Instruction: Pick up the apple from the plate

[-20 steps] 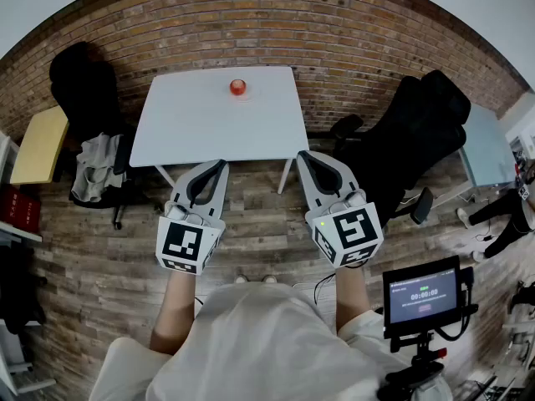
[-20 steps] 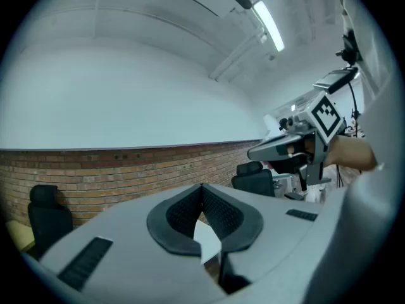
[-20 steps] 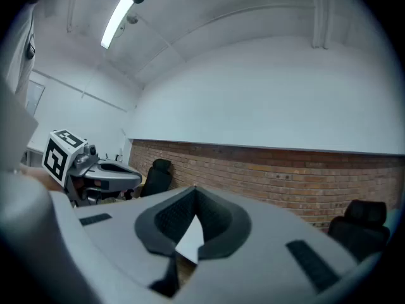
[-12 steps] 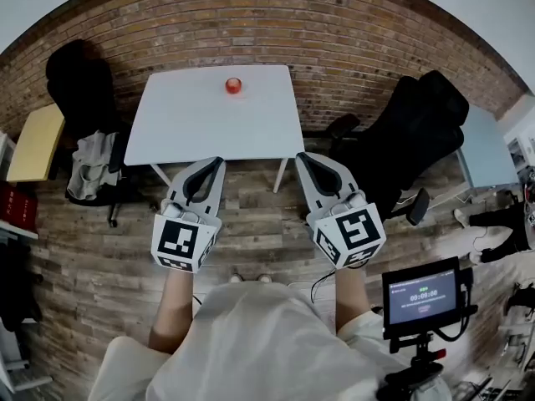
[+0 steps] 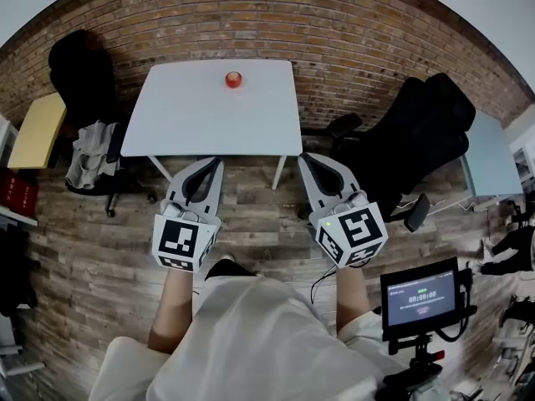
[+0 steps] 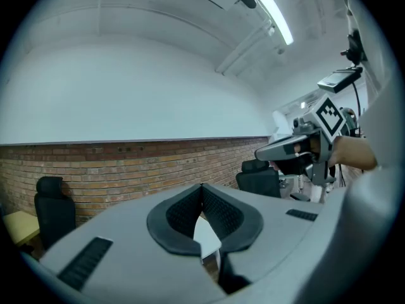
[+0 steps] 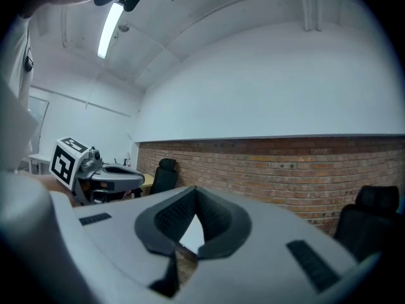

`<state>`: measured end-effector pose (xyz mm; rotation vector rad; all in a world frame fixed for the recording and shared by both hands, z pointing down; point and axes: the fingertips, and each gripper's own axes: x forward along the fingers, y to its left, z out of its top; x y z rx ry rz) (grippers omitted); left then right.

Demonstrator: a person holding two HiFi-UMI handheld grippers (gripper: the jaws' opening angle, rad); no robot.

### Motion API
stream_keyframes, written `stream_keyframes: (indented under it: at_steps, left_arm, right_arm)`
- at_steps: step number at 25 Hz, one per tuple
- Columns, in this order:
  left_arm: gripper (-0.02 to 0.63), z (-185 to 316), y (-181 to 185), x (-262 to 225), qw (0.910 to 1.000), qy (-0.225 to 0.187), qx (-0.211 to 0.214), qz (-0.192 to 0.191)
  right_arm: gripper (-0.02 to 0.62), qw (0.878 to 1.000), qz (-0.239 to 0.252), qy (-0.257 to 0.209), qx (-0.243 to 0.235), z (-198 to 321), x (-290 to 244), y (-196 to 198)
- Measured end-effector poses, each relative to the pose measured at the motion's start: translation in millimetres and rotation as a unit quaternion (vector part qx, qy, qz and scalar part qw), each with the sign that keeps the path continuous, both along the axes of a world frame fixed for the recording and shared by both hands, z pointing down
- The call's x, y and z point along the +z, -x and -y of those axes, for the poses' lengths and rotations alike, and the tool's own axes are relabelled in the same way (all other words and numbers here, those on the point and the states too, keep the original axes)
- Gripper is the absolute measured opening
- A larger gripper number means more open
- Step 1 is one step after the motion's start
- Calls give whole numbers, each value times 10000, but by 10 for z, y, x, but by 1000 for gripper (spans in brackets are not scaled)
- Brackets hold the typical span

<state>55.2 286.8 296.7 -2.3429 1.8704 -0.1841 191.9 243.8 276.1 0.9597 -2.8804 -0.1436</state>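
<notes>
Red apple (image 5: 233, 78) near far edge of white worktop (image 5: 209, 128), black chair (image 5: 79, 73) at its left, another chair (image 5: 418, 136) at right, bare wooden floor (image 5: 251, 224) between worktop and grippers, left gripper (image 5: 215, 165) and right gripper (image 5: 305, 159) well short of apple, both jaws pressed together, holding nothing

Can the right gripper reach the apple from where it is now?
Probably not yet. The right gripper hangs short of the table, jaws together, while the apple sits at its far side. Nothing stands between them; stepping closer should do.
</notes>
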Motion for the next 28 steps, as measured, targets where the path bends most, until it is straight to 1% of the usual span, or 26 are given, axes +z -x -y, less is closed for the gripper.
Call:
stream_keyframes:
  at_steps: [2,6,13,21,26,28]
  left_arm:
    - [6,64,-42,-6,10000,30,-24,7]
    - [6,367,-133,-112,9999,81,-60,-9]
    - [6,667,0,-59,9999,11,-63,-111]
    - [6,1301,377,-40,9999,-20,-43,-148]
    - [6,1898,838,69,9998,151,18,-162]
    - [6,1997,922,82,9997,184,29,-133]
  right_arm:
    - [2,10000,6,28,-45,59,-6,-27]
    - [2,9999,1,143,-89,365,-69,-113]
    - [2,9999,-64,76,-36,625,-37,-41]
    - [2,9998,-168,130,42,1172,8,267]
    - [2,9993,-218,297,75,1774,117,749]
    - [2,9993,-218,310,74,1869,124,832]
